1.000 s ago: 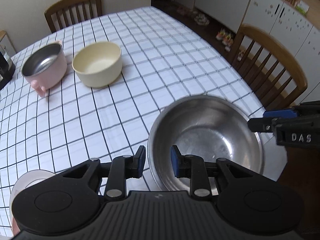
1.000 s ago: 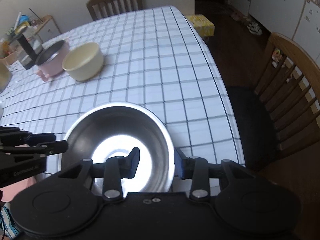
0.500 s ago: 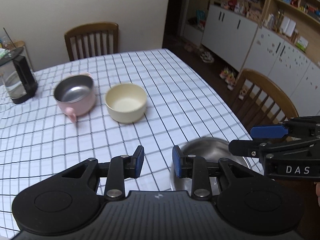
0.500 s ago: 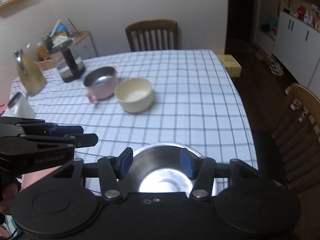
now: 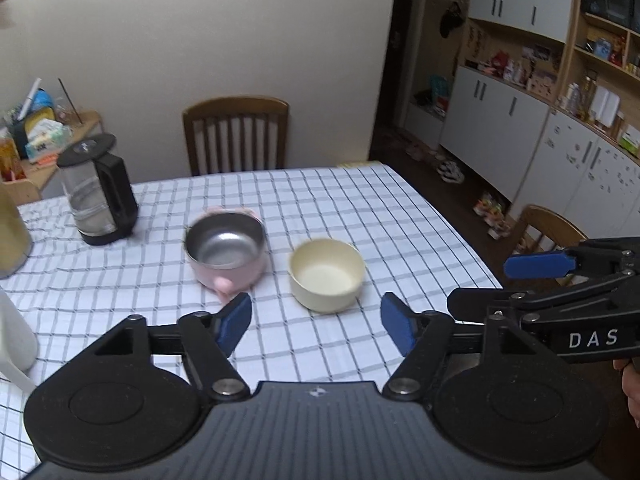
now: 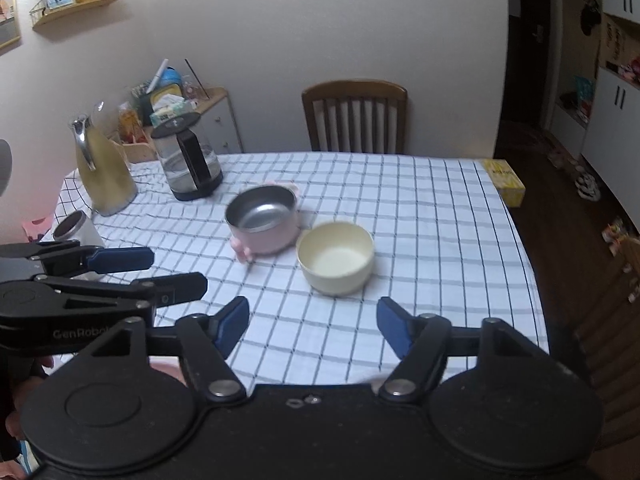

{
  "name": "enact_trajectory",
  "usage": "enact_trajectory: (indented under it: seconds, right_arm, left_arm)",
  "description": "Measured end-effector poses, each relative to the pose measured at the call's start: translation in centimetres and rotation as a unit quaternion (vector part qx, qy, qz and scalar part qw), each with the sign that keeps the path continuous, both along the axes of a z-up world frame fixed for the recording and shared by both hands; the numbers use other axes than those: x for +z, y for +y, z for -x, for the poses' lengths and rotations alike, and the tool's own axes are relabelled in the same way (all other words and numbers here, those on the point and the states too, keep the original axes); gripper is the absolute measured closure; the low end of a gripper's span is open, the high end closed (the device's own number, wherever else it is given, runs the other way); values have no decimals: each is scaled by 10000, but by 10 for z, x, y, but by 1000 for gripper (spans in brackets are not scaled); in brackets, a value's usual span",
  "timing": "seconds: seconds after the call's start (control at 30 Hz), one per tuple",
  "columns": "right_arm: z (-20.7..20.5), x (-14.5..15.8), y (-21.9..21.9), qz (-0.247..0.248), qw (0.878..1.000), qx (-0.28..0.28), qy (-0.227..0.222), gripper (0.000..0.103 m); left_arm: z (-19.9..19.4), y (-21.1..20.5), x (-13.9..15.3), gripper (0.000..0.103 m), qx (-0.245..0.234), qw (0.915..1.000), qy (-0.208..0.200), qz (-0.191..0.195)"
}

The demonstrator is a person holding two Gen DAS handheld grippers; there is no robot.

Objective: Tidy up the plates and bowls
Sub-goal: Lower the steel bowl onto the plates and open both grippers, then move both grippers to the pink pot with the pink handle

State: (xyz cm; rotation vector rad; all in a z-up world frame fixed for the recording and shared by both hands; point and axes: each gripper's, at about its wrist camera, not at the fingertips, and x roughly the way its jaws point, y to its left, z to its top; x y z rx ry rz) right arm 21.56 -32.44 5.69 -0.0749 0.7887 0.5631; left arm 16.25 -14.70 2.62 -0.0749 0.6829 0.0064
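Observation:
A pink bowl with a steel inside (image 5: 226, 254) (image 6: 264, 220) and a cream bowl (image 5: 326, 274) (image 6: 336, 258) stand side by side on the checked tablecloth (image 5: 360, 208) (image 6: 420, 220). My left gripper (image 5: 316, 326) is open and empty, above the near part of the table, short of the bowls. My right gripper (image 6: 312, 326) is open and empty, likewise short of the cream bowl. Each gripper shows from the side in the other's view: the right one (image 5: 560, 280) and the left one (image 6: 120, 272). The large steel bowl is out of view.
A glass kettle (image 5: 98, 196) (image 6: 188, 164) and a yellow jug (image 6: 102, 172) stand at the back left. A white cup (image 6: 76, 228) sits at the left edge. A wooden chair (image 5: 236, 136) (image 6: 356, 116) is behind the table, another chair (image 5: 548, 228) at the right. Cupboards line the right wall.
Both grippers have lifted and tilted up from over the large steel bowl, which has dropped out of view. Both have opened wider.

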Motion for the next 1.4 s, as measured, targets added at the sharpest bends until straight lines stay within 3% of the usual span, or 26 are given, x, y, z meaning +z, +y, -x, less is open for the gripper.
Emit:
enact_trajectory:
  seconds: [0.23, 0.4, 0.83, 1.1, 1.4]
  right_arm:
    - [-37, 4, 26, -174, 9997, 116, -151, 7]
    - [-66, -1, 45, -182, 9991, 301, -230, 1]
    - [-157, -34, 93, 130, 9984, 527, -145, 0]
    - [-207, -77, 127, 422, 9968, 629, 244, 1]
    - [-240, -124, 157, 671, 9928, 613, 782, 11]
  left_arm:
    - [-27, 33, 2, 23, 398, 9990, -185, 73]
    - [-59, 53, -3, 23, 644, 9978, -148, 25]
    - [-155, 99, -40, 23, 1159, 9926, 334, -121]
    - [-208, 127, -85, 23, 1408, 9859, 900, -1]
    - [-243, 146, -123, 23, 1644, 9769, 1362, 36]
